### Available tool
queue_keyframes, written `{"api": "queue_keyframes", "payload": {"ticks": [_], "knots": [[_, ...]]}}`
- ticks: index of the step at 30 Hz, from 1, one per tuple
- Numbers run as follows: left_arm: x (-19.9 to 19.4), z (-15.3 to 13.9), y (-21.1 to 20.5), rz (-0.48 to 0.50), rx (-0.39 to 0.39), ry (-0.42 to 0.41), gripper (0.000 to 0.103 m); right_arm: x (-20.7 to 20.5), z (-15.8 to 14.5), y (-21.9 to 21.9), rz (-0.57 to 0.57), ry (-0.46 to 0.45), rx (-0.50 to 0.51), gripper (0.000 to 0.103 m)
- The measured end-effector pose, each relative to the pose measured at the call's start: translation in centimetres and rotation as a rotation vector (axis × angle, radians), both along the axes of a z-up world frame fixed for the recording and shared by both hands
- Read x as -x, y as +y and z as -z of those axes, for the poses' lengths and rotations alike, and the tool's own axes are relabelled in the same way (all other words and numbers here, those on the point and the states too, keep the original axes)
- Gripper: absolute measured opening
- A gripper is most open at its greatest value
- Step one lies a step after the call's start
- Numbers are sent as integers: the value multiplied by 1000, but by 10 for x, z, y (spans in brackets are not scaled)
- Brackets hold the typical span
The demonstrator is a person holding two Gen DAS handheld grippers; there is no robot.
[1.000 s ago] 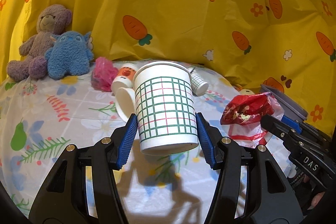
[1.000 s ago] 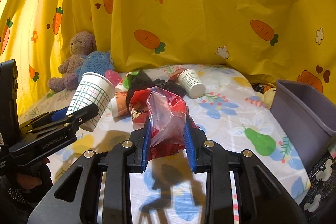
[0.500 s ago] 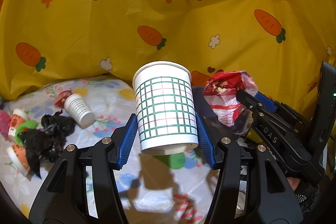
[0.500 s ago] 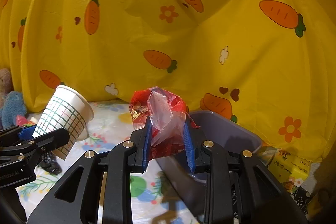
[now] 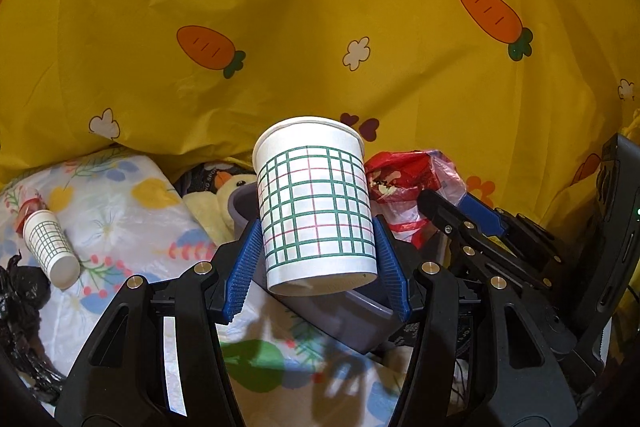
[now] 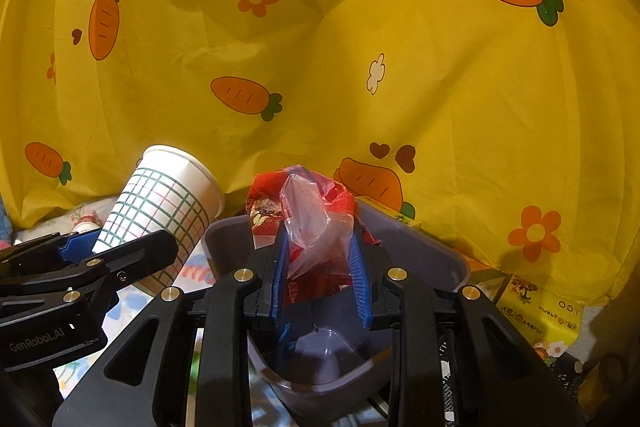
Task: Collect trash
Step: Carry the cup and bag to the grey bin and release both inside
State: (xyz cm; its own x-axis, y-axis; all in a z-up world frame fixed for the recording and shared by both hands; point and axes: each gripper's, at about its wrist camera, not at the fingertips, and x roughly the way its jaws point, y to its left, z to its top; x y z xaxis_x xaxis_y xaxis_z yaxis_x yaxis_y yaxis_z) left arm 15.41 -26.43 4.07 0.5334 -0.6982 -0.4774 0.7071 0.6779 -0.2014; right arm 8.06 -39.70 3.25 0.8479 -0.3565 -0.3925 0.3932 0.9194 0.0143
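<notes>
Left gripper (image 5: 316, 247) clamps green-grid white paper cup (image 5: 314, 203); right gripper (image 6: 320, 267) pinches crumpled red-and-clear plastic wrapper (image 6: 308, 223) w/ grey plastic bin (image 6: 432, 263) below.

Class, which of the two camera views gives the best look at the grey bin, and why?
The right wrist view: the grey bin sits directly below the right claw, showing its rim and inside. In the left wrist view the paper cup and left claw hide most of the bin.

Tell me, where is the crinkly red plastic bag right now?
The crinkly red plastic bag is pinched in the right tongs, held above the open grey plastic bin, with the green-checked white paper cup to its left.
</notes>
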Motion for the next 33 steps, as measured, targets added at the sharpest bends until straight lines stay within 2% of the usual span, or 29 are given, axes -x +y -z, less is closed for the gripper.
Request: {"api": "queue_keyframes", "payload": {"ticks": [9,23,28,33], "knots": [[-19,10,-17,34,15,69,55,-7,6,-15,29,30,-41,31],[-36,25,-38,89,42,170,56,-15,11,-22,52,72,-37,32],[-38,27,-43,89,41,179,56,-18,13,-23,57,84,-30,33],[-41,31,-43,119,79,225,57,-18,14,-25,67,84,-22,37]]}}
